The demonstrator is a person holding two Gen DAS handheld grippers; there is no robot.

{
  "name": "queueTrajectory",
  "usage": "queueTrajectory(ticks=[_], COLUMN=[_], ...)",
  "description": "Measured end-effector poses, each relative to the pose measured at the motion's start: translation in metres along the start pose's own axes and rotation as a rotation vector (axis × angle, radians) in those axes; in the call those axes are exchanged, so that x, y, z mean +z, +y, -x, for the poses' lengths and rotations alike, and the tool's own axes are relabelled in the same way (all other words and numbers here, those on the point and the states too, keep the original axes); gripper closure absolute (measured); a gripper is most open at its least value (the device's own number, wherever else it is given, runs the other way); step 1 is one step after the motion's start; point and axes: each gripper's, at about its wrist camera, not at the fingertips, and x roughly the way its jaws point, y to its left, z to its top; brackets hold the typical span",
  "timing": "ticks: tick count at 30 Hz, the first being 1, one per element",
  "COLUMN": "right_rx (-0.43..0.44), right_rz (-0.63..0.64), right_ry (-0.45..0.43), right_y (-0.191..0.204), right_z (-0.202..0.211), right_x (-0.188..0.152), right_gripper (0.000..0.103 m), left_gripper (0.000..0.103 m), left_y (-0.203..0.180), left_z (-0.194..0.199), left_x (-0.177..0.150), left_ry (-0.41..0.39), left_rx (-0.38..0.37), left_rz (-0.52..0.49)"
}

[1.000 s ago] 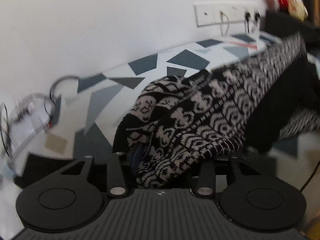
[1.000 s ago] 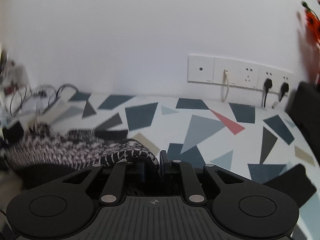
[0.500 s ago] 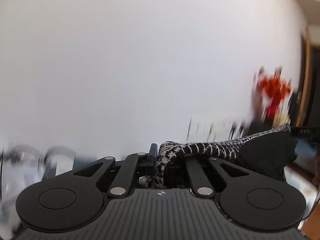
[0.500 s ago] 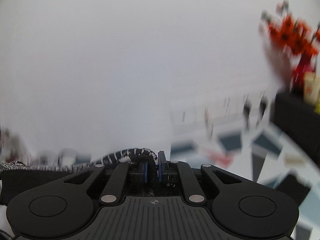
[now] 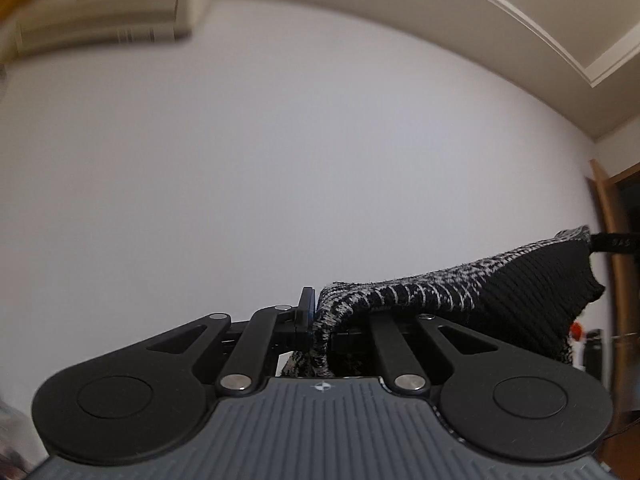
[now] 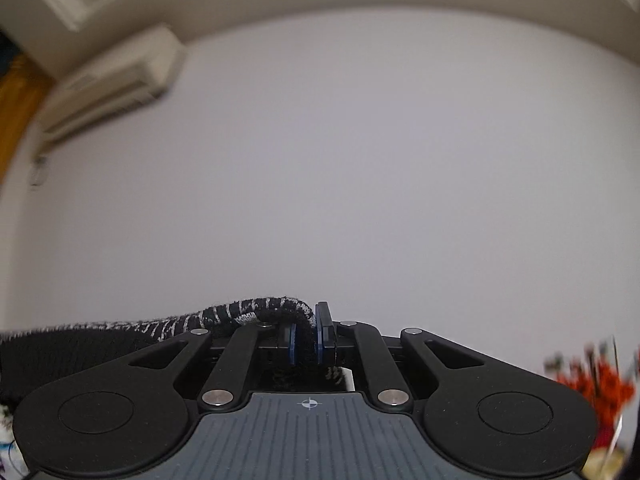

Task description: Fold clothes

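A: What are the left gripper [image 5: 316, 316] fingers doing?

B: Clenched on the black-and-white knit sweater [image 5: 460, 300]. The fabric bunches right at the blue pads, spills over the right finger arm and runs off toward three o'clock, rising to a corner near the frame edge.

A: And the right gripper [image 6: 307, 338]?

B: Also clamped on the sweater [image 6: 240, 318]. A dark fold sits pinched between the two blue pads [image 6: 292, 344]; the patterned edge arches over the left finger arm and trails away toward nine o'clock, low along the frame.

A: So the garment hangs between both?

B: It is held at two points, stretched from one gripper toward the other, lifted in front of the white wall [image 5: 280, 168].

A: Anything further out?

B: An air conditioner [image 6: 116, 80] at ten o'clock in the right view, blurred, and again at eleven o'clock in the left view. A wooden door frame [image 5: 604, 208] stands at three o'clock in the left view. Blurred red flowers [image 6: 592, 384] sit at four o'clock in the right view.
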Motion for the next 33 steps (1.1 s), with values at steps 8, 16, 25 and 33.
queueTrajectory(ticks=[8, 16, 25, 33], right_rx=[0.164, 0.309, 0.181, -0.066], right_rz=[-0.033, -0.137, -0.040, -0.062], right_ry=[-0.027, 0.096, 0.283, 0.689], right_y=[-0.026, -0.063, -0.051, -0.038], right_z=[0.057, 0.087, -0.002, -0.108], right_x=[0.042, 0.043, -0.063, -0.270], right_gripper=[0.095, 0.095, 0.096, 0.096], left_gripper=[0.096, 0.095, 0.094, 0.094], left_y=[-0.059, -0.093, -0.080, 0.001], left_z=[0.077, 0.091, -0.007, -0.125], left_x=[0.056, 0.057, -0.100, -0.301], left_ry=[-0.037, 0.070, 0.221, 0.728], left_rx=[0.136, 0.225, 0.360, 0.311], left_rz=[-0.041, -0.102, -0.241, -0.039])
